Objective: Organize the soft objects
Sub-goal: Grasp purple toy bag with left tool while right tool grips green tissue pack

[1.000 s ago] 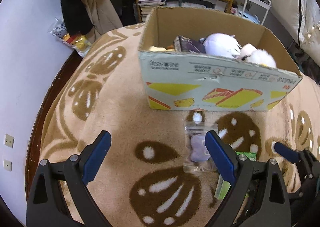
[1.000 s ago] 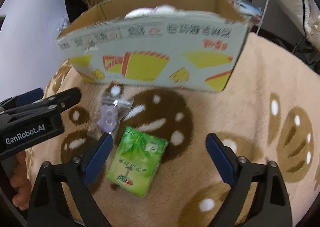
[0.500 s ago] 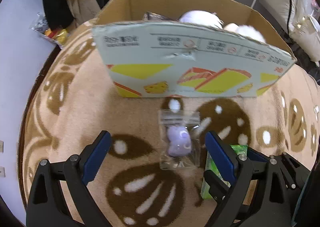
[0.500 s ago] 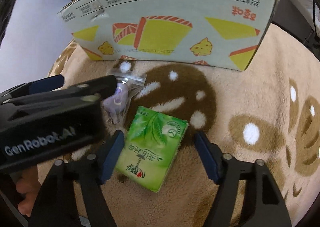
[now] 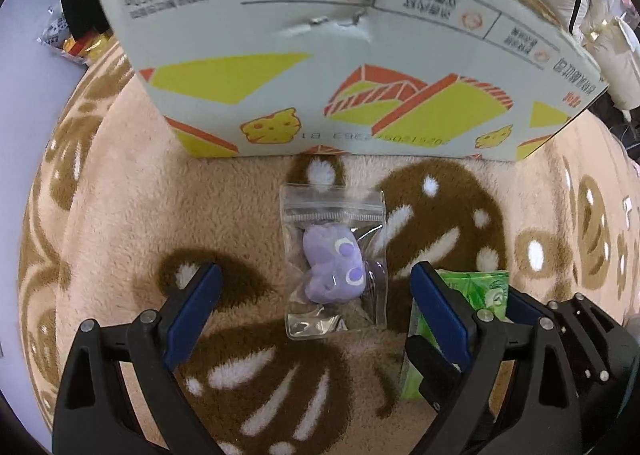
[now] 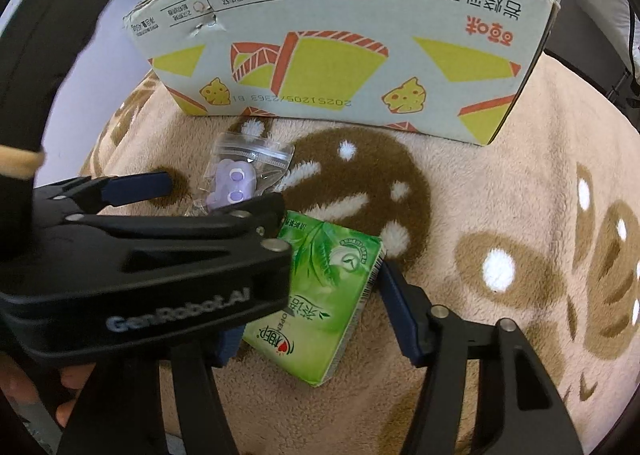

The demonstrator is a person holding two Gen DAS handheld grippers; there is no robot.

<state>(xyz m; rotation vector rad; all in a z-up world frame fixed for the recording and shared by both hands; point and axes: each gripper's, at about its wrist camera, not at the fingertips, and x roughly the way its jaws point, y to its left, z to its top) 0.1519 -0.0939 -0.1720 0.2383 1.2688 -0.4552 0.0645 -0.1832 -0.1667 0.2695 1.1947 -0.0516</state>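
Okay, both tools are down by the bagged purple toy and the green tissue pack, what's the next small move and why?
Probably shut the right tool on the green tissue pack: its pads already flank the pack, while the open left tool straddles the bagged purple toy.

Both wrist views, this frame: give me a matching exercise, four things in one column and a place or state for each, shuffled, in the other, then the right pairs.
Things:
1. purple plush toy
2. green tissue pack
3. cardboard box
4. left gripper

Places or states:
A. stands on the blanket beyond both small items
B. sealed inside a clear zip bag
C. open, its blue pads either side of the bagged toy
D. lies flat between the right gripper's open fingers

Pairs: 1-B, 2-D, 3-A, 4-C
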